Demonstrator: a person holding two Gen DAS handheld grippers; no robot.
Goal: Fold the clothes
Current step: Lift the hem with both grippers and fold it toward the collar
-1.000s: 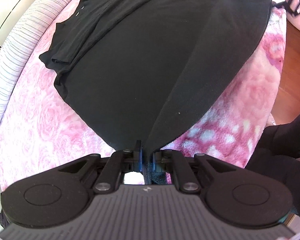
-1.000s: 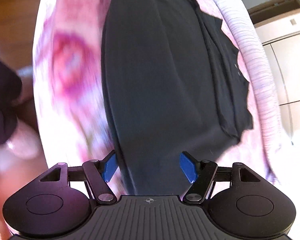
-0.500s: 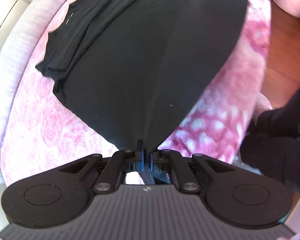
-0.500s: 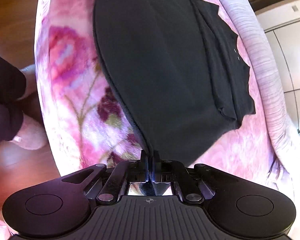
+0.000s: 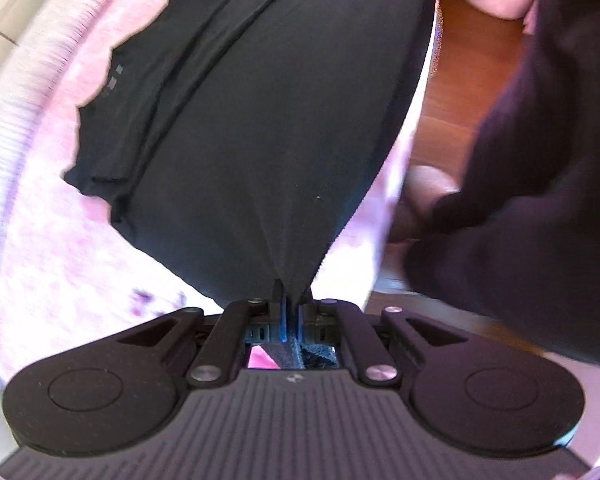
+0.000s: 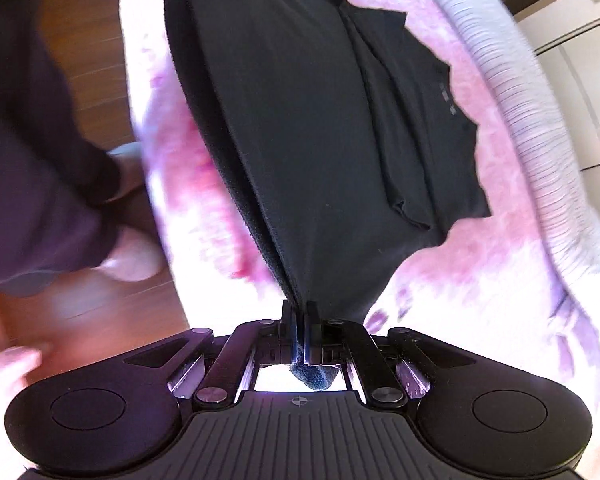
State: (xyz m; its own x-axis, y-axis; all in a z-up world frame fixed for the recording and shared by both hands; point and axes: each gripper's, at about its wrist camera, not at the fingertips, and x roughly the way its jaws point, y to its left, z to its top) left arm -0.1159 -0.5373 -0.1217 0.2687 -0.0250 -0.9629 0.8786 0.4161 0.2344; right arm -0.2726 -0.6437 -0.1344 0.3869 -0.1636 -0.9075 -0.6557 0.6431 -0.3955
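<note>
A black garment [image 5: 268,112] lies on a pink flowered blanket [image 5: 60,232], with its sleeves folded in along the far side. My left gripper [image 5: 290,304] is shut on the garment's near hem corner, and the cloth rises taut from the jaws. In the right wrist view the same black garment [image 6: 320,128] stretches away from my right gripper [image 6: 300,312], which is shut on the other hem corner. A tuft of cloth shows behind the right jaws. Both views are motion blurred.
The pink blanket [image 6: 480,280] covers a bed with a pale striped cover [image 6: 540,120] along its far edge. The bed's near edge drops to a wooden floor [image 5: 460,80]. The person's dark-clothed legs [image 5: 540,200] and bare feet [image 6: 132,264] stand beside the bed.
My right gripper closed on the hem corner after being open around it. Both grippers have since lifted the hem, and the cloth is pulled tauter.
</note>
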